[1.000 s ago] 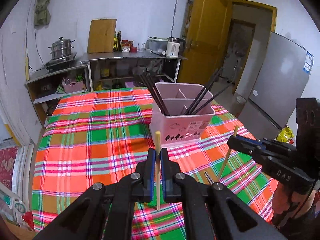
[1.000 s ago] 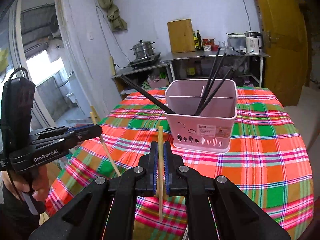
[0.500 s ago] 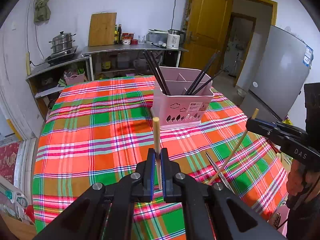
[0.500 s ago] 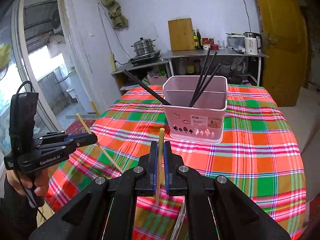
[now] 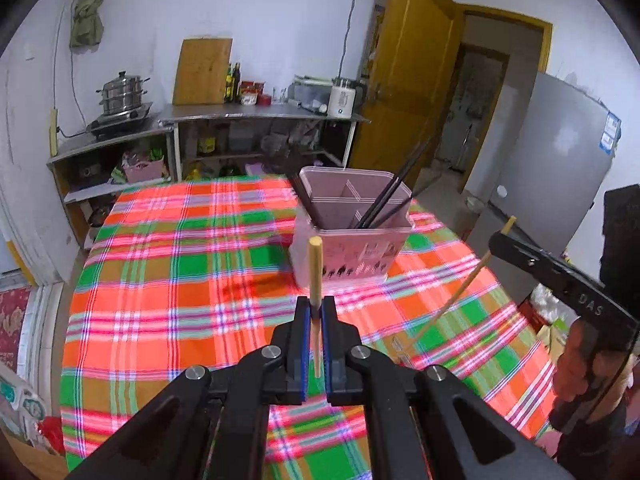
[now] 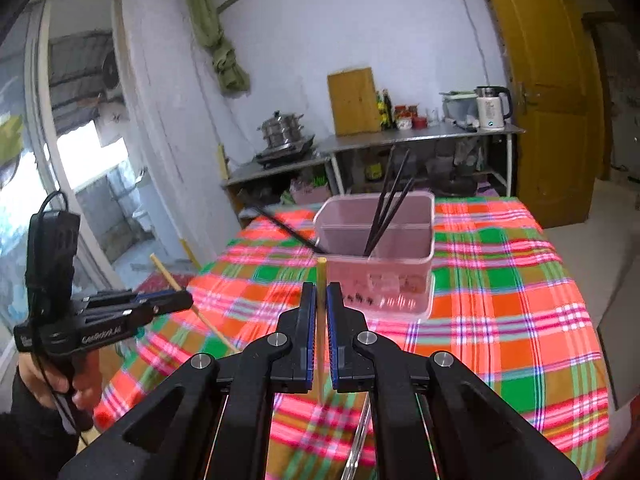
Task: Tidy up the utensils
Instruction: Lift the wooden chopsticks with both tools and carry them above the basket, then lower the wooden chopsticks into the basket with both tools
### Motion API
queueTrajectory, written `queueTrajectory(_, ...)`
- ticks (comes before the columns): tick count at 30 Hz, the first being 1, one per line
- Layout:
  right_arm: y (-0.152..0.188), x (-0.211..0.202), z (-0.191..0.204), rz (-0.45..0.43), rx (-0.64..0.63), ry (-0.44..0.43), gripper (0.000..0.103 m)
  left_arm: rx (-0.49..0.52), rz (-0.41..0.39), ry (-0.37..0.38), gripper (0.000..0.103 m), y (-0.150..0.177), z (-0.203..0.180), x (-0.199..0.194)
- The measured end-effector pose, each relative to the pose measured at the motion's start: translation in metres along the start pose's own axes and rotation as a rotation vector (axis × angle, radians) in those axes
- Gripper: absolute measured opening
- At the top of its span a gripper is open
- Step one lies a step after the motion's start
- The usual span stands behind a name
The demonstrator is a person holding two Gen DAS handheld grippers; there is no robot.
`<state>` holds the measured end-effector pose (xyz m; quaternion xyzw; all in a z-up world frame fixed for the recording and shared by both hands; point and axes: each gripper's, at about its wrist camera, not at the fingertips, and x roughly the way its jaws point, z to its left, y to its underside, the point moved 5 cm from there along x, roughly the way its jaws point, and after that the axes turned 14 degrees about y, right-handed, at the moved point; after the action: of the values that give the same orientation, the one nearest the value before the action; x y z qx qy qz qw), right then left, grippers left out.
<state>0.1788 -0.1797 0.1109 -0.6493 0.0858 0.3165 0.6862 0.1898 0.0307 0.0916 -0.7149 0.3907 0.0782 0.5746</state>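
Both grippers angle downward over a plaid tablecloth (image 5: 192, 280): the left gripper (image 5: 315, 312) clamps one upright wooden chopstick (image 5: 315, 276), the right gripper (image 6: 320, 300) another (image 6: 320, 280). The pink utensil caddy (image 5: 352, 256), holding black chopsticks (image 5: 394, 196), stands at twelve o'clock.

Pale matt wooden chopstick (image 5: 315, 276), glossy pink plastic caddy (image 5: 352, 236), woven plaid tablecloth (image 5: 180, 280).
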Motion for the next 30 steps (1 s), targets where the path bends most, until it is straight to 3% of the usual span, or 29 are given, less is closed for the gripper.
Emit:
queueTrajectory(9, -0.049, 0.006, -0.019, -0.128, 0.113, 0.020, 0.005, 0.013, -0.088, 0.043, 0.005, -0.060, -0.012, 0.013)
queueTrajectory(18, -0.095, 0.013, -0.026, -0.226, 0.142, 0.029, 0.005, 0.042, -0.198, 0.051, 0.005, -0.122, -0.015, 0.023)
queueTrajectory(23, -0.107, 0.028, -0.019, -0.260, 0.114, 0.044, 0.005, 0.042, -0.198, 0.043, 0.005, -0.134, -0.004, 0.042)
queueTrajectory(30, -0.089, 0.068, -0.014, -0.197, 0.094, 0.055, 0.005, 0.015, -0.129, 0.027, 0.005, -0.125, 0.015, 0.080)
